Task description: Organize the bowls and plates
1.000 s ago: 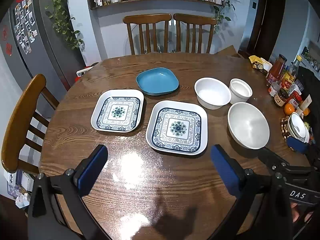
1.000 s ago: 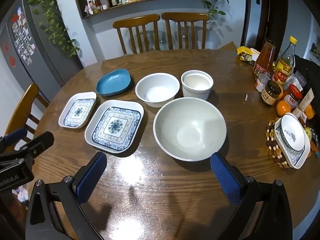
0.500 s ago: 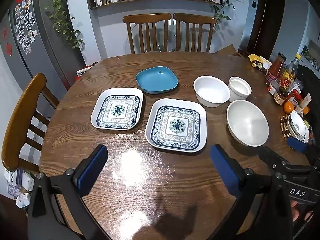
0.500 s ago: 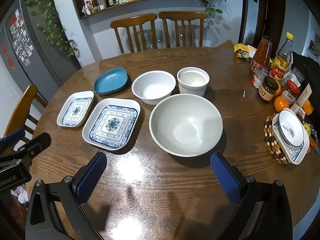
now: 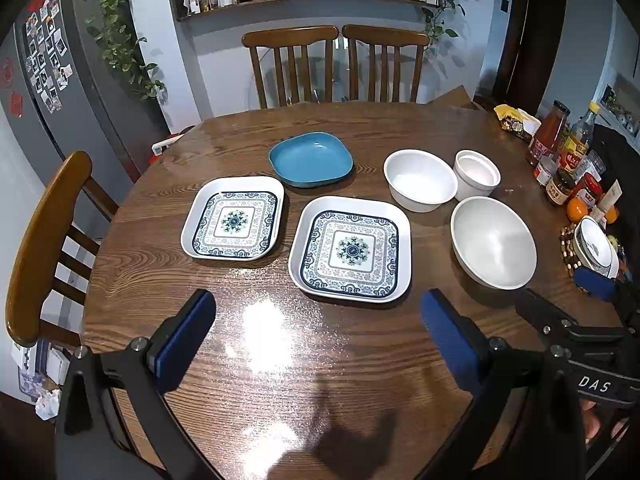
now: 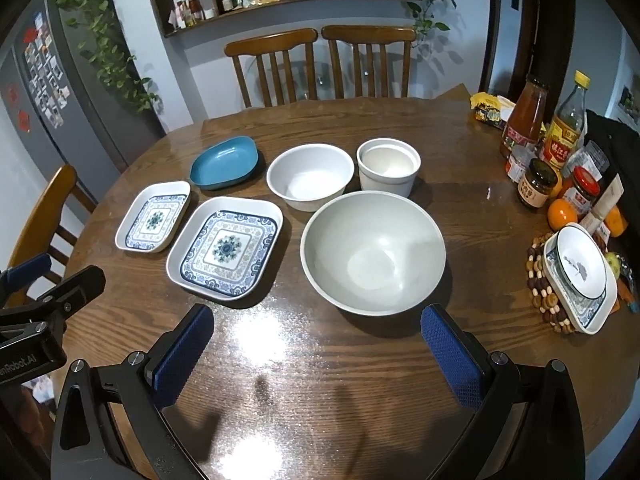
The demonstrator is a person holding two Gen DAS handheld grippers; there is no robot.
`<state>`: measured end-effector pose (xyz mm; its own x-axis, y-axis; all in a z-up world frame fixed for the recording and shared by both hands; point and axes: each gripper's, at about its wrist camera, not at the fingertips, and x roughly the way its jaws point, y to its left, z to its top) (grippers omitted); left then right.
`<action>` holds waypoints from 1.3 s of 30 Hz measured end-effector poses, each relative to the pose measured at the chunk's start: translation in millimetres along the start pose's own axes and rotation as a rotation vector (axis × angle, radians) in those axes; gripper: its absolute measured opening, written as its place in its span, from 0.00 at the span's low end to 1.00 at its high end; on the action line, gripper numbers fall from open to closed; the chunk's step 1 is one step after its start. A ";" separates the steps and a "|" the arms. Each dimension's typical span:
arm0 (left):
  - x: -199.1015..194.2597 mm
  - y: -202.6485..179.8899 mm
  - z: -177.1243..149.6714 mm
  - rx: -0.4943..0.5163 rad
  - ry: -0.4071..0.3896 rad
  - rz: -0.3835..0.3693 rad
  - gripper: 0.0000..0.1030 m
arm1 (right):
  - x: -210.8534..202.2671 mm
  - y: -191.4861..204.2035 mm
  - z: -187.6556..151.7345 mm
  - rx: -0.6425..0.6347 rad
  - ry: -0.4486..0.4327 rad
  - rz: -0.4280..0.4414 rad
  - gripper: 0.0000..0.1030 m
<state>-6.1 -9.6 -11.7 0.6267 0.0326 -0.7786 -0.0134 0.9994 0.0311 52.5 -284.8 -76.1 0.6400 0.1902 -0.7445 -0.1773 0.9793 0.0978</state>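
Large patterned plate point(image 5: 350, 249) just ahead of left gripper point(image 5: 316, 332), between its jaws' lines. Smaller patterned plate point(image 5: 234, 218) ahead-left; blue dish point(image 5: 311, 159) beyond both. Large grey bowl point(image 6: 373, 252) directly ahead of right gripper point(image 6: 318, 344); medium white bowl point(image 6: 310, 176) and small white cup-bowl point(image 6: 388, 166) farther on, side by side. All rest apart on wooden surface point(image 6: 304, 380). Both jaws wide open, empty, hovering above surface. Bottles, jars beyond right jaw.

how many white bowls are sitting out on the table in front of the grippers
3: the large bowl nearest the right gripper, a medium bowl behind it, and a small straight-sided one beside that. None looks hidden.
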 end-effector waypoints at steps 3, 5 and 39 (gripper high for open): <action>1.2 -0.1 0.0 0.002 0.004 0.000 0.99 | 0.1 0.0 0.1 0.000 0.000 0.000 1.00; 1.6 -0.6 0.3 0.002 0.006 0.000 0.99 | 0.1 -0.2 0.4 -0.001 0.001 0.000 1.00; 9.1 -6.8 3.7 0.015 0.012 -0.006 0.99 | 4.7 -1.9 0.6 0.007 0.011 0.003 1.00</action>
<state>2.5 -16.1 -16.7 0.6170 0.0266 -0.7865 0.0021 0.9994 0.0355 56.4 -285.7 -79.4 0.6311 0.1921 -0.7515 -0.1740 0.9792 0.1042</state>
